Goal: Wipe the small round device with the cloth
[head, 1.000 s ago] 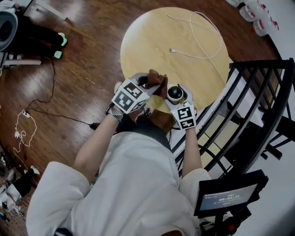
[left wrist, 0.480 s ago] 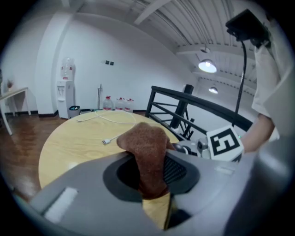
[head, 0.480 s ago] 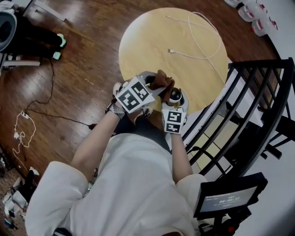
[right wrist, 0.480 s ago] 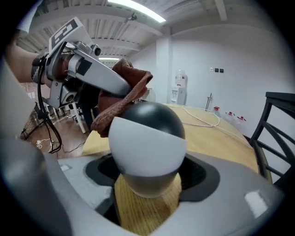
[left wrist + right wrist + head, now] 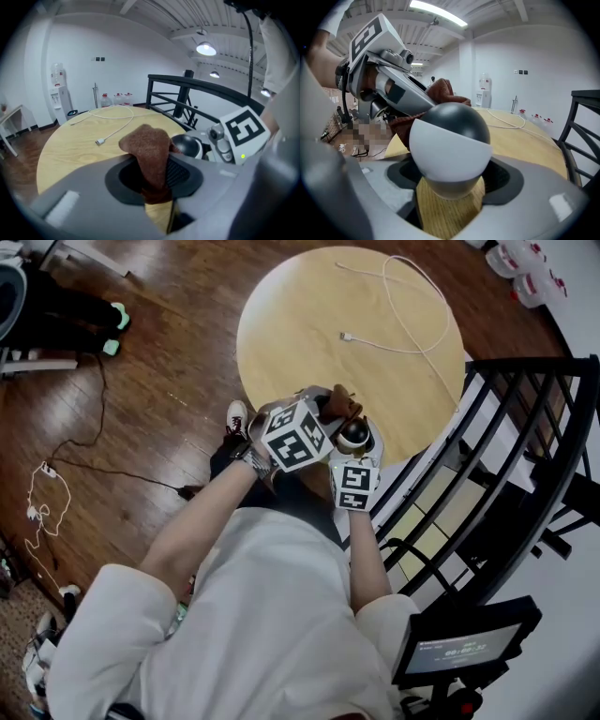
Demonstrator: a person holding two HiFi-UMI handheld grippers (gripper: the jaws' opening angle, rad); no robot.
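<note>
Your left gripper (image 5: pixel 154 180) pinching a brown cloth (image 5: pixel 146 145), cloth's free end close against the small round device (image 5: pixel 449 138), your right gripper (image 5: pixel 450 185) clamped on that black-and-white ball, both over the round wooden table's (image 5: pixel 300 324) near edge, white cable (image 5: pixel 375 343) farther off.

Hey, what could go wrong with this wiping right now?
1. The right gripper pinches the round device only by its narrow base; a firm push from the cloth could lever it out.
2. It is held near the edge of the table, so a drop might reach the floor.
</note>
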